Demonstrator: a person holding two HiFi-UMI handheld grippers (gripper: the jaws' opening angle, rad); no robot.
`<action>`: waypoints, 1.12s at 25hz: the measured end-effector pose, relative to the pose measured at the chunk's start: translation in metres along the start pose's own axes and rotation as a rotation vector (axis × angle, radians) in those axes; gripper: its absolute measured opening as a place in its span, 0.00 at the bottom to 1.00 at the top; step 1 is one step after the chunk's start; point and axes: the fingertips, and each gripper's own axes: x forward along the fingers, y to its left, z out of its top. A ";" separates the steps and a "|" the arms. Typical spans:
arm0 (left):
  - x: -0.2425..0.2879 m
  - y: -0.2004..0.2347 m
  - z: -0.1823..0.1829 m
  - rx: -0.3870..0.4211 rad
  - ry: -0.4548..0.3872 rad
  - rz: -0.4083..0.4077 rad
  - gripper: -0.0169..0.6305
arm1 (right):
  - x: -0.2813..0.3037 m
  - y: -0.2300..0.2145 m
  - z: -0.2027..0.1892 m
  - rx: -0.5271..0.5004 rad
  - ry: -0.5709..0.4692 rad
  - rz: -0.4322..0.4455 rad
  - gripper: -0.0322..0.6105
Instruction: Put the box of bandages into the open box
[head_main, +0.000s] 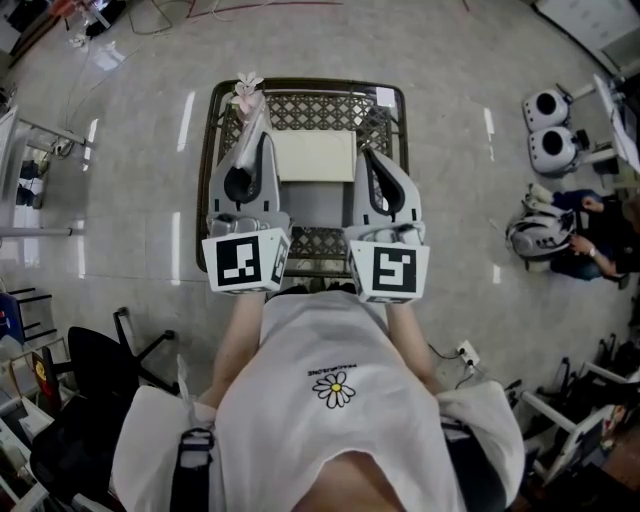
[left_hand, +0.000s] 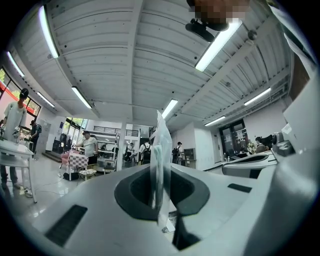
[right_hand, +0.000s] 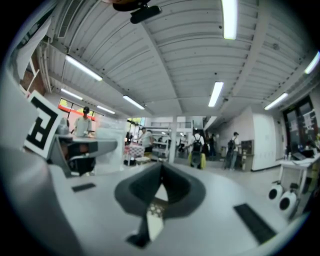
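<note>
Left gripper (left_hand: 161, 175): jaws narrow, clamped on thin clear-wrapped bandage pack (head_main: 247, 97), near far-left corner of lattice table (head_main: 213, 150).
Open box (head_main: 313, 155): on table between grippers; plain cream inside.
Right gripper (right_hand: 161, 172): jaws pressed together.

Head view looks down; gripper views face ceiling (left_hand: 125, 60).

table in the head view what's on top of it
A pale box lies on the lattice table. The left gripper, shut on a thin pale packet, and the shut right gripper hang over its sides, covering what lies beneath them.
</note>
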 end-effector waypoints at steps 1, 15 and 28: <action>0.001 -0.001 -0.001 0.000 0.005 0.001 0.08 | 0.000 0.000 -0.001 0.002 0.003 0.004 0.10; 0.003 -0.002 -0.009 0.051 0.039 -0.014 0.08 | 0.006 -0.001 -0.008 0.046 0.016 0.016 0.10; 0.014 -0.035 -0.131 0.474 0.401 -0.336 0.08 | -0.001 0.000 -0.020 0.032 0.067 -0.010 0.10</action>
